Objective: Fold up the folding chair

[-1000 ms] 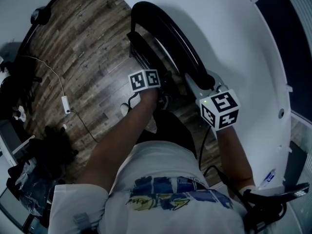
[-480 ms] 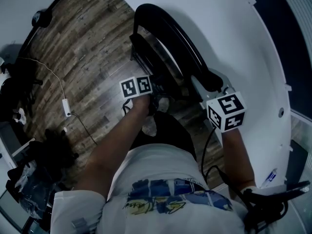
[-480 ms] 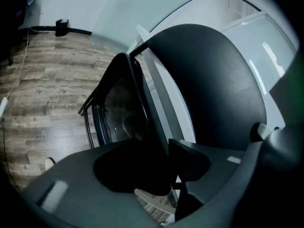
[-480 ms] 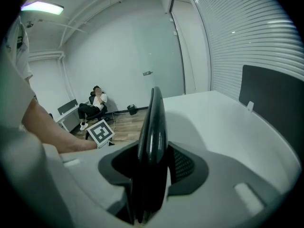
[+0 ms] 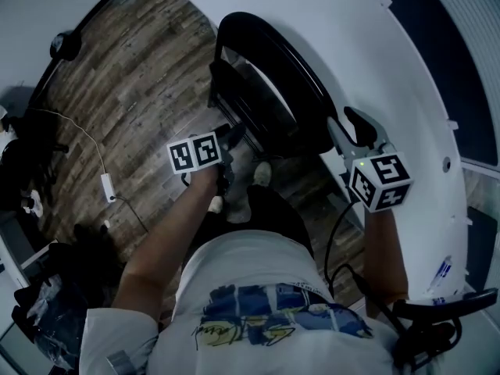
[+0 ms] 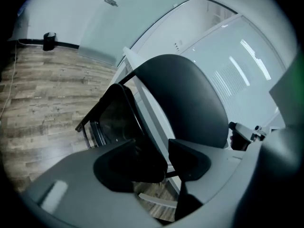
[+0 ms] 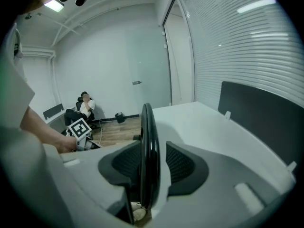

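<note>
Right gripper view: backrest (image 7: 148,122) stands edge-on between just-opened jaws of the right hand-held gripper (image 7: 152,146), unclamped; left hand-held gripper (image 6: 153,142) clamps the seat (image 6: 114,118).

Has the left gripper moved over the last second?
Yes. The left gripper has pulled back from the white table, toward the power adapter.

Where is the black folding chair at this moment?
In the head view, the black folding chair stands at centre on the wood-plank floor, beside the white round table to its right.
</note>
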A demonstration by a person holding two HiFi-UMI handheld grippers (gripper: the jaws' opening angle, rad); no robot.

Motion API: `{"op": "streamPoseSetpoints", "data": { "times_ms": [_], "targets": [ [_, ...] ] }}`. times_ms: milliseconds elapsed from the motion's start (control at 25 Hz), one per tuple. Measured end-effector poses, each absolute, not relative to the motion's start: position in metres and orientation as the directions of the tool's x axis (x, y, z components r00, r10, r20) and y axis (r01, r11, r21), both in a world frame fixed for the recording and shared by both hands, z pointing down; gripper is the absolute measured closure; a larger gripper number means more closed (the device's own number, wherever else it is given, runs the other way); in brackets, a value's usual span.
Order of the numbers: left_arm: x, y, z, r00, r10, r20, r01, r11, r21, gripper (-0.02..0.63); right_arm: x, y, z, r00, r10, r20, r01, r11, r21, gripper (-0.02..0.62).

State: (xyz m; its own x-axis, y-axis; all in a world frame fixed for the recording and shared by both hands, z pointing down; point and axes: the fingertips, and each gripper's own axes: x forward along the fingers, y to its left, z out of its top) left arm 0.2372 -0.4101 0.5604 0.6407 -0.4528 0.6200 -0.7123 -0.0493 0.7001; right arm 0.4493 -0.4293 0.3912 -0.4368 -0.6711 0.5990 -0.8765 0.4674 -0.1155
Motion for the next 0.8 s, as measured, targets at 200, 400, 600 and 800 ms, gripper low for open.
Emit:
{"op": "streamPoseSetpoints", "data": {
  "times_ms": [200, 400, 600, 800],
  "targets": [
    [0.219, -0.393, 0.503, 0.716, -0.46, 0.525, -0.67, -0.239, 0.703, 0.382, 0.452, -0.391, 0.367, -0.346, -0.73, 0.589, -0.923, 0.376, -0.077, 0.442],
    [0.188, -0.364, 0.44, 0.774, -0.439, 0.457, -0.63, -0.456, 0.629, 0.42, 0.417, -0.345, 0.357, -0.313, -0.735, 0.601, -0.937, 0.342, -0.069, 0.443],
    [0.144, -0.312, 0.397, 0.811, -0.411, 0.416, -0.584, -0.582, 0.565, 0.559, 0.368, -0.292, 0.344, -0.309, -0.73, 0.61, -0.935, 0.349, -0.055, 0.478],
    [0.1, -0.266, 0.369, 0.844, -0.395, 0.362, -0.535, -0.643, 0.548, 0.604, 0.326, -0.243, 0.333, -0.281, -0.756, 0.591, -0.943, 0.331, -0.025, 0.592]
  ]
}}
